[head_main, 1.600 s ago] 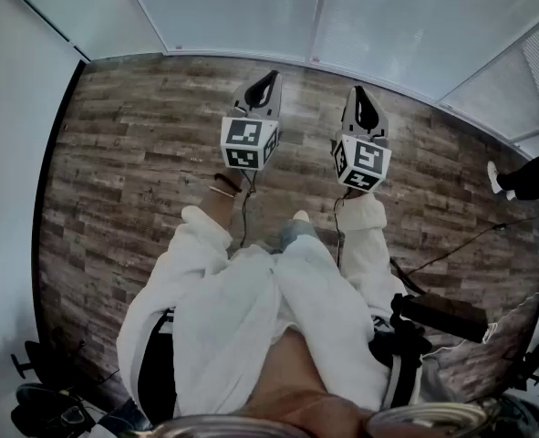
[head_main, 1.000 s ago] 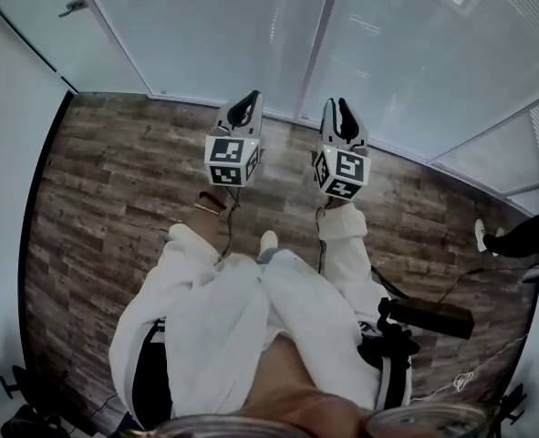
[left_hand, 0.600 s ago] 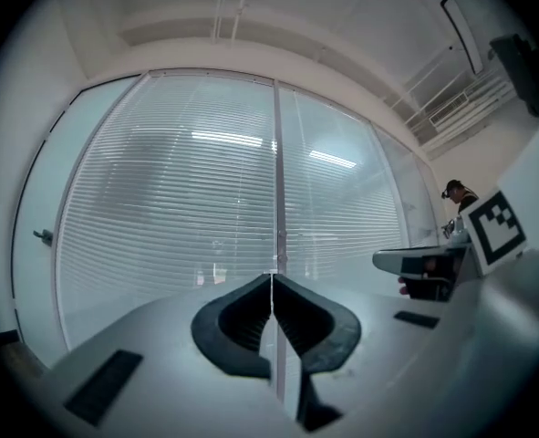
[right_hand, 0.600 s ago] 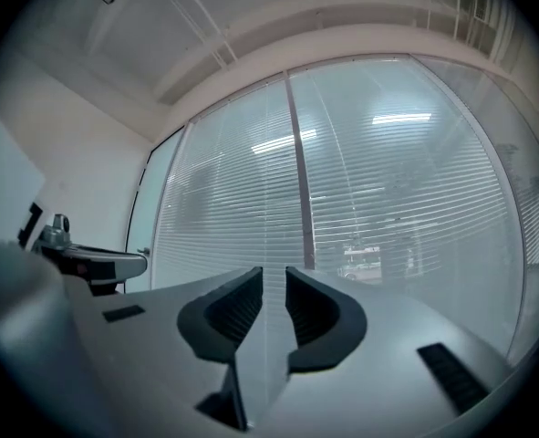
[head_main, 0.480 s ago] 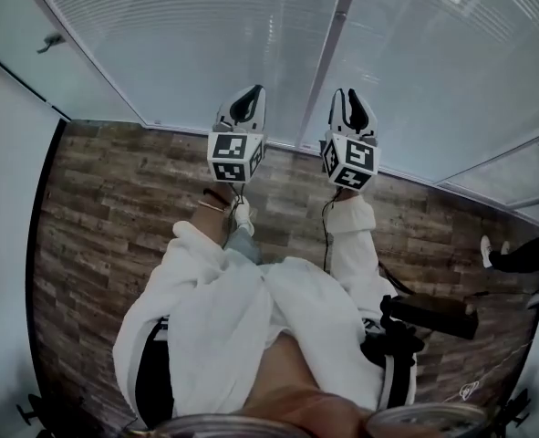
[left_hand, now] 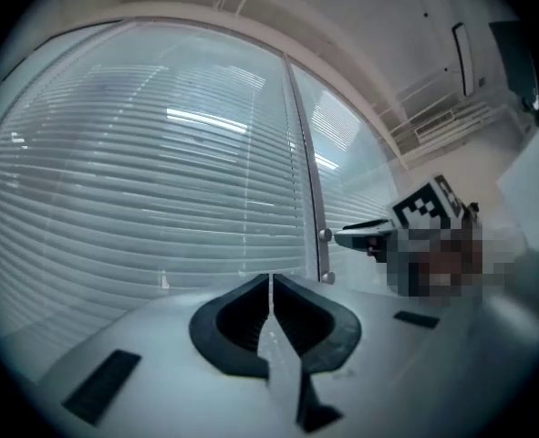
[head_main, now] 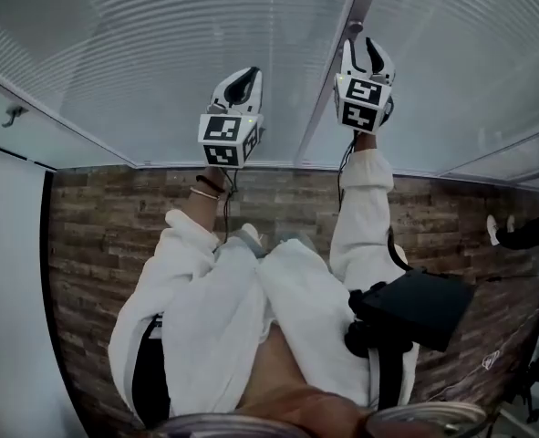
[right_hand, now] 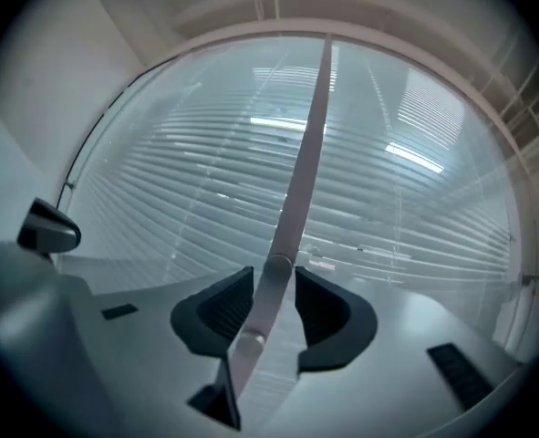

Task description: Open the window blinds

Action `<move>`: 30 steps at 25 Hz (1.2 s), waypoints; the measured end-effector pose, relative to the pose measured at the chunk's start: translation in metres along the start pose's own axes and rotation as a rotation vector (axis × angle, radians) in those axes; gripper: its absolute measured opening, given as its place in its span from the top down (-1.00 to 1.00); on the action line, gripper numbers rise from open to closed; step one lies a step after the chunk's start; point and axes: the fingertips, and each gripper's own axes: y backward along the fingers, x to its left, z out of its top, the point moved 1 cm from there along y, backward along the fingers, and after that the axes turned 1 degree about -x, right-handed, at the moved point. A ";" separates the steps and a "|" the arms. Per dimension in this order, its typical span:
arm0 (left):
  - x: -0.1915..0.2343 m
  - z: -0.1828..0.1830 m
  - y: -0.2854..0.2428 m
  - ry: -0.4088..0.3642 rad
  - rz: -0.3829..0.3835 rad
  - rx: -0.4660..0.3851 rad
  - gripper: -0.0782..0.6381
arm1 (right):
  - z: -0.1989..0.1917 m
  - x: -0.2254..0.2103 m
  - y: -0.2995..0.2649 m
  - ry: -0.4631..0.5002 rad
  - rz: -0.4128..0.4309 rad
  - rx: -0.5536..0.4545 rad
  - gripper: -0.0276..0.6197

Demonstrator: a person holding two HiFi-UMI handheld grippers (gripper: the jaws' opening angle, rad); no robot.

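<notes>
My left claw [head_main: 243, 78] is pressed together and empty, the lowered window blinds [head_main: 160, 53] fill the wall straight ahead, and my right claw [head_main: 362, 47] has just been spreading, jaws apart astride the pale upright bar [right_hand: 307, 144], pads not touching it.

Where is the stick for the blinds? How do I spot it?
Look at the big window covered by slatted blinds. Where its two panes meet hangs a pale, thin wand, its lower part between the right gripper's jaws, which have just been opening. Unlike the level slats, it runs up and down.
</notes>
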 end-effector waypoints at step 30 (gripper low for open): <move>-0.003 -0.017 -0.068 0.043 -0.125 -0.012 0.78 | -0.003 -0.007 -0.049 0.081 0.020 0.146 0.51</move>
